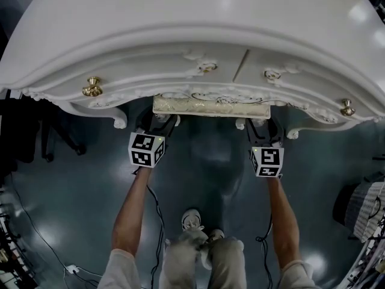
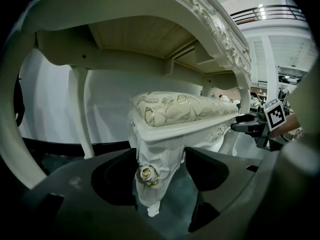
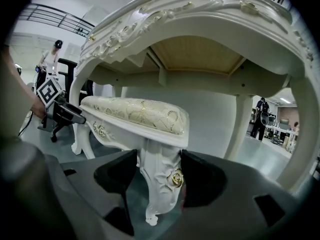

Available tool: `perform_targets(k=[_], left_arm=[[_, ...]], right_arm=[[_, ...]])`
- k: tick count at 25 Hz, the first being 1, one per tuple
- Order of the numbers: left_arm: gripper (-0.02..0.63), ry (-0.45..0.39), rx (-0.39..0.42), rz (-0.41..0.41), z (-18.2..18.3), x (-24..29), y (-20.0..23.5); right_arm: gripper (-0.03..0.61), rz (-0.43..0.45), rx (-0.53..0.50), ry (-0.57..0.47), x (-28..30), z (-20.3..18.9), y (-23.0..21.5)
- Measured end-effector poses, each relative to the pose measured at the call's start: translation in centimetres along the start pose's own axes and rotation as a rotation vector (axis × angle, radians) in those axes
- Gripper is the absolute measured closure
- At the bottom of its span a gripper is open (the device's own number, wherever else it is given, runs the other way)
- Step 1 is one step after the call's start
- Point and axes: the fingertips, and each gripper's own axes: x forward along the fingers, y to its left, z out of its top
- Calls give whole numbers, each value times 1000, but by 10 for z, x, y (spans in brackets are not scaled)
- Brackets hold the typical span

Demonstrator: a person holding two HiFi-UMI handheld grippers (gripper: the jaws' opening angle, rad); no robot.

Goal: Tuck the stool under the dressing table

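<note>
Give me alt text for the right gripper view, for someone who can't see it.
The right gripper has its jaws closed on a carved white leg of the stool, whose cream floral cushion sits just under the white dressing table. At far left, the left gripper holds the stool's other end.

stool (image 1: 210, 106) largely hidden, dressing table (image 1: 180, 35) cropped

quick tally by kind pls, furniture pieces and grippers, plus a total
dressing table: 1
stool: 1
grippers: 2 (left gripper, right gripper, each shut on the stool)
total: 4
</note>
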Motion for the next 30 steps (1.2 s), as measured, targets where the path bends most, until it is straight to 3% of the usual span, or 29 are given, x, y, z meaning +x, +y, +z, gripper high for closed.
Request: perform_targets(k=[18,20,23,30], left_arm=[[324,-40,-16,19,14,24,13],[310,-32,-31,20,14,20,11],[310,-24,-54,20,14,7,8],[310,-6,-66,33,13,-26,-5]], right_arm=[[307,-14,7,-31,26,10,-11],[271,-15,28,-18,23,10,-10],[268,-8,29,7,10,6,-2],[307,26,56,32,-24,7,15]])
